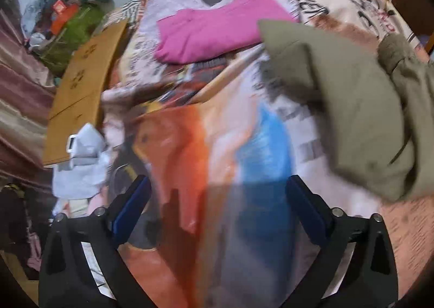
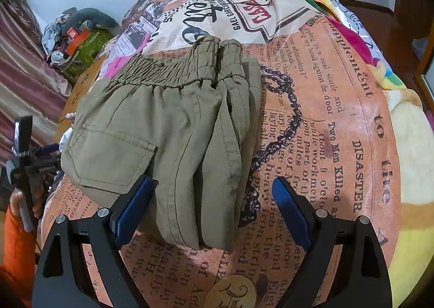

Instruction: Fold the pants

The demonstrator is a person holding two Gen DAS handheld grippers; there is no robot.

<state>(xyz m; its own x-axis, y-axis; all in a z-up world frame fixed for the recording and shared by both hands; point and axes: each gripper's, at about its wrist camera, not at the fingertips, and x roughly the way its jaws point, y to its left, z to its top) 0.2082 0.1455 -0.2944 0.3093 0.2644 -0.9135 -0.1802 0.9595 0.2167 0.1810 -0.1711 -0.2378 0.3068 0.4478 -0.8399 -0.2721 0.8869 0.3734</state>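
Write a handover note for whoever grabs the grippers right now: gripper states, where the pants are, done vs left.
Left gripper: open, empty, over bare bedspread.
Right gripper: open, the near edge of the olive pants between its fingers, not gripped.
Olive pants: folded into a compact bundle on the bedspread, waistband at the far end.
Pink garment: lies folded farther back.
Left: check the olive fold, tidy if needed.

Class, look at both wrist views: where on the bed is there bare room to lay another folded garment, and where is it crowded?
Free: the printed bedspread right of the olive pants, up to the colourful blanket; also the orange-and-blue print patch between the pink garment and the left tool. Crowded: the bed's left edge, with cardboard and white cloth.
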